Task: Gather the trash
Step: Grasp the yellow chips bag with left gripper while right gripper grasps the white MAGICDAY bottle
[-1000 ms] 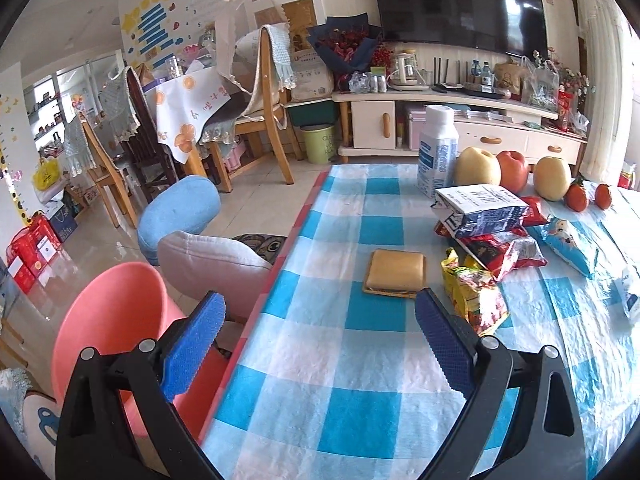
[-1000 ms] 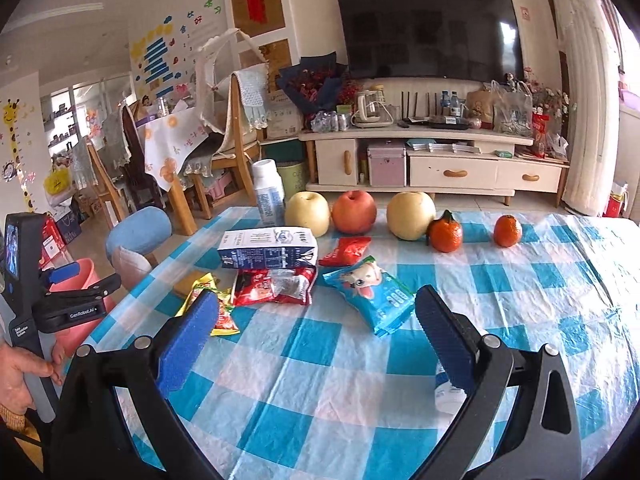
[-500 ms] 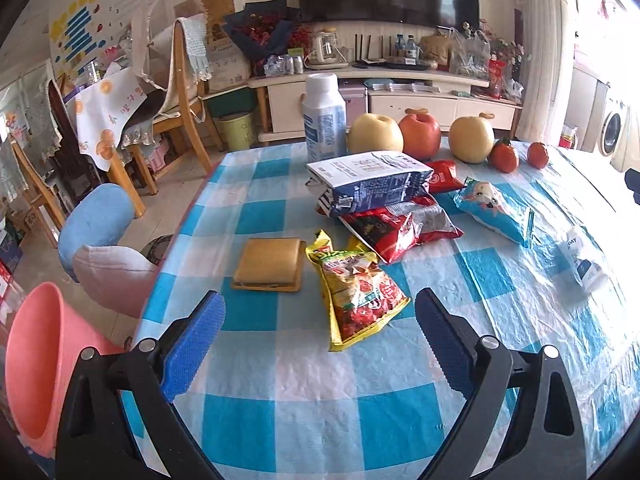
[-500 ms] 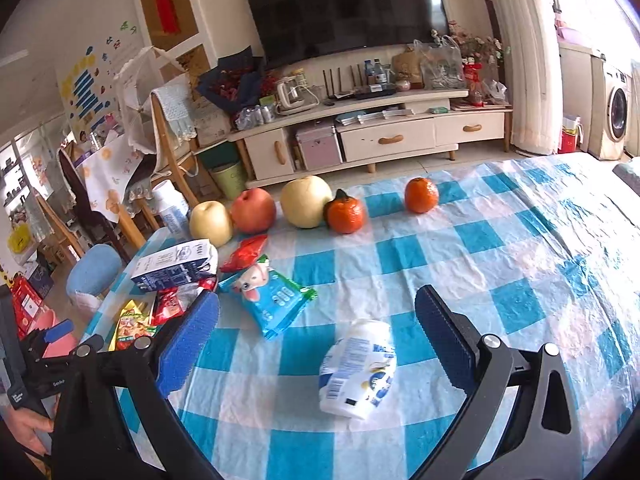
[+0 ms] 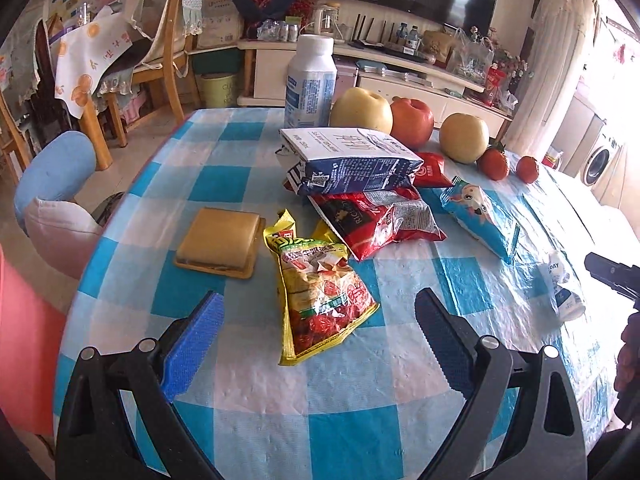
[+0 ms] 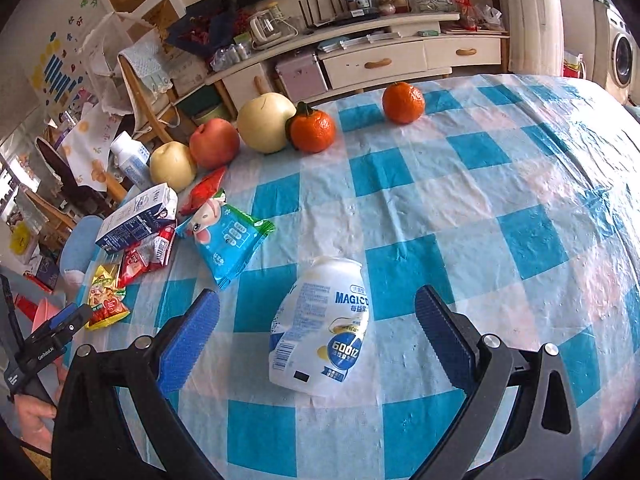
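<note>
Fingers (image 5: pixel 192 344) of both grippers spread above blue-checked tablecloth (image 6: pixel 500 208), TV cabinet (image 6: pixel 400 60) behind.

Bright daylight blows out at three o'clock in the left view, glaring off the glossy surface (image 6: pixel 500 168); fisheye edges bend and darken.

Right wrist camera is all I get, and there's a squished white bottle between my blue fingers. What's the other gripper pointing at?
Observer: The left gripper is open over the yellow snack bag. The bag's near end lies between its fingers.
Operator: Is anything hiding next to that bag?
Observer: Yes, a flat tan block on a small tray lies just to the left of the bag.
</note>
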